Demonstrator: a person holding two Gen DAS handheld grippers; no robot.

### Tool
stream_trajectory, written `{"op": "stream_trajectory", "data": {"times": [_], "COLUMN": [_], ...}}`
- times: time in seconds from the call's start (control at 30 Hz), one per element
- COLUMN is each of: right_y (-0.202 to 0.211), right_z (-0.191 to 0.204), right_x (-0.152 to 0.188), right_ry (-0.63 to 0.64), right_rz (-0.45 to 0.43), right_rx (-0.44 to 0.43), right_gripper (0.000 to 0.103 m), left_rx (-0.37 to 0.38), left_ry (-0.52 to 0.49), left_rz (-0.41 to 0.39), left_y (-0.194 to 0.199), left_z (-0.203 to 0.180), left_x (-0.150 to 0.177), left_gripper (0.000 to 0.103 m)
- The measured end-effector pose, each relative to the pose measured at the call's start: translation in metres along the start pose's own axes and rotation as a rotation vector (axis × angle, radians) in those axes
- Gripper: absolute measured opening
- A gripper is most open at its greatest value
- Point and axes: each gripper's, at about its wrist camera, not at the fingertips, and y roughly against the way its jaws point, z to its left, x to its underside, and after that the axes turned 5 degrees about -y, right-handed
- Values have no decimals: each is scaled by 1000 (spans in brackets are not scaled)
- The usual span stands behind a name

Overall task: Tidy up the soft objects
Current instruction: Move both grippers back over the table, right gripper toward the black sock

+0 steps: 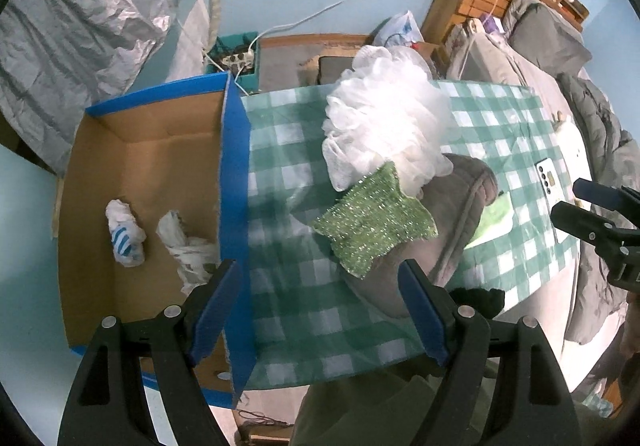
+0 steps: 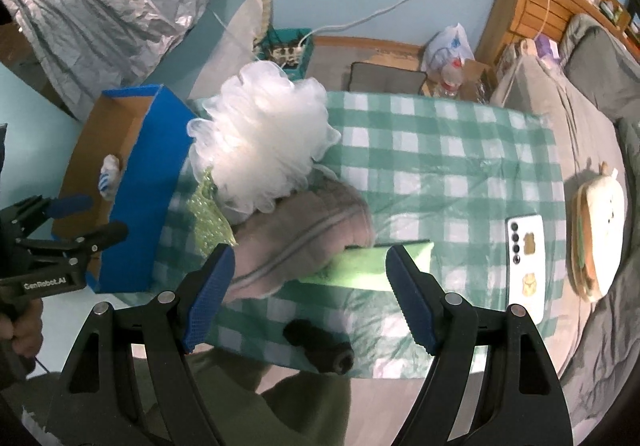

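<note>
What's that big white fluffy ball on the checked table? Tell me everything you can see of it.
It is a white mesh bath pouf, a bunched ball of thin, gathered, slightly see-through netting with ruffled edges. It looks light and soft. It sits at the top of a small pile on the green-and-white checked cloth, resting against a grey padded item and overlapping a glittery green scrubbing cloth. The blue-edged cardboard box stands just beside it. Neither hand-held gripper touches it.
</note>
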Motion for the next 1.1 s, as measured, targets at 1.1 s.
{"op": "stream_trajectory", "data": {"times": [1.1], "right_y": [-84], "right_z": [-2], "right_x": [93], "right_ry": [222], "right_rz": [173], "right_rx": [-10], "right_gripper": [78], "left_rx": [13], "left_ry": [-6], "left_rz": [119], "left_y": [-42], "left_z": [-26], "left_x": [51], "left_gripper": [82]}}
